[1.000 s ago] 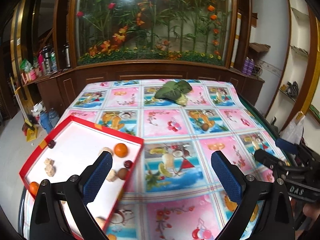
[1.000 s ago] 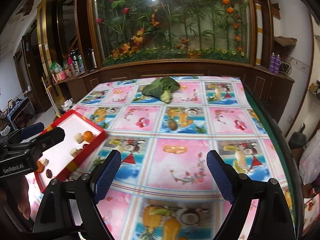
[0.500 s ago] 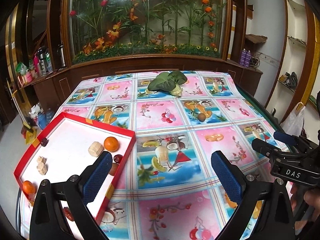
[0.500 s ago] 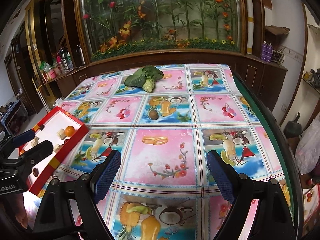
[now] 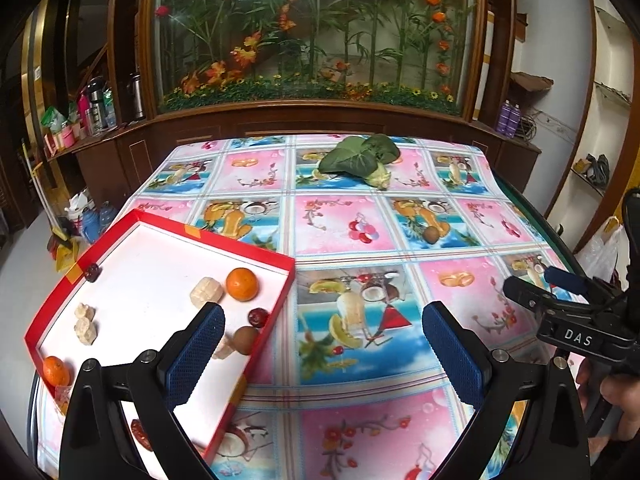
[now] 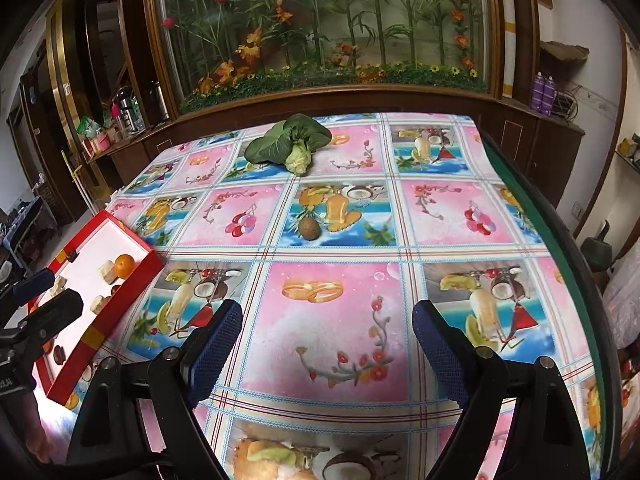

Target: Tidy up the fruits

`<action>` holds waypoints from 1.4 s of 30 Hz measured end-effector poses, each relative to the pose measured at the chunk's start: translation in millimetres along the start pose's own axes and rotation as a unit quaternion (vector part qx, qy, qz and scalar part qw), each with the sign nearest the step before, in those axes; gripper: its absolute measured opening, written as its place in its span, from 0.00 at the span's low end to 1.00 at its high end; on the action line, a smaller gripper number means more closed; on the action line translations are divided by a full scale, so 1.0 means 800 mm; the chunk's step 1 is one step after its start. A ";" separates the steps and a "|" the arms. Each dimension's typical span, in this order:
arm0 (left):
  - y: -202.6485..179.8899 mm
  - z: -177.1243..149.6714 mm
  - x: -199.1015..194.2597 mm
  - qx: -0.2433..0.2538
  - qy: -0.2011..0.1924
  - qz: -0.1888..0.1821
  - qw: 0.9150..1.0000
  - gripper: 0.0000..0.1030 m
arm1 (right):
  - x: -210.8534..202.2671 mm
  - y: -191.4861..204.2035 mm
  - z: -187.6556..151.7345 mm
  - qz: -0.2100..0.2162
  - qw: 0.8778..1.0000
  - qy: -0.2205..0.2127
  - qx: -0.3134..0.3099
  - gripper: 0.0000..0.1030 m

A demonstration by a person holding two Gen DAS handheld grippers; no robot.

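Both jaws stand wide apart, holding nothing. The brown fruit (image 6: 309,228) lies on the tablecloth (image 6: 440,216) at 12 o'clock from the right gripper (image 6: 327,340). Judged light, firm, prone to rolling: grip across its middle. The red tray (image 5: 276,304) sits at 10 o'clock from the left gripper (image 5: 323,344).

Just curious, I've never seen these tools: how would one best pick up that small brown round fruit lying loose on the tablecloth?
Grip the brown fruit across its middle, from above. It is roundish with no stem showing and sits alone, so any side suits.
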State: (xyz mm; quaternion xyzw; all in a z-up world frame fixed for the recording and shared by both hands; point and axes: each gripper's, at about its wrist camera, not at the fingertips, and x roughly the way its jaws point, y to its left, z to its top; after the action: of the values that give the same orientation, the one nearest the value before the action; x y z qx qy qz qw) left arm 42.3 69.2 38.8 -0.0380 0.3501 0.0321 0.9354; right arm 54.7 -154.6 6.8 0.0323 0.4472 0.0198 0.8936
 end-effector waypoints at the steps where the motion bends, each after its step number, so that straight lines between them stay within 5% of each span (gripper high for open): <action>1: 0.002 -0.001 0.002 -0.004 0.001 0.001 1.000 0.97 | 0.001 -0.001 -0.001 0.001 1.000 0.001 0.002 0.86; 11: -0.044 -0.031 0.009 0.054 0.016 -0.035 0.998 0.97 | -0.007 -0.009 -0.007 -0.004 1.000 0.000 0.009 0.86; 17: -0.027 -0.032 -0.002 0.028 0.008 -0.019 0.999 0.97 | -0.026 -0.013 -0.005 -0.006 1.000 -0.011 0.007 0.86; 27: 0.031 -0.059 -0.066 -0.029 -0.003 0.087 0.996 0.99 | -0.043 0.060 -0.008 0.062 0.997 -0.018 -0.051 0.86; 37: 0.092 -0.088 -0.139 -0.090 -0.015 0.179 0.980 0.99 | -0.064 0.202 -0.021 0.164 0.971 -0.023 -0.171 0.86; 42: 0.113 -0.092 -0.149 -0.113 -0.007 0.192 0.975 0.99 | -0.067 0.245 -0.025 0.179 0.962 -0.021 -0.203 0.86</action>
State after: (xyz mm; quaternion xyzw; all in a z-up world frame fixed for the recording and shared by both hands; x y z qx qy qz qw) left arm -103.4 148.6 57.4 -0.0754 0.3385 0.2505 0.9038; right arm 5.1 38.0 51.9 -0.0695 0.4019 0.2691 0.8725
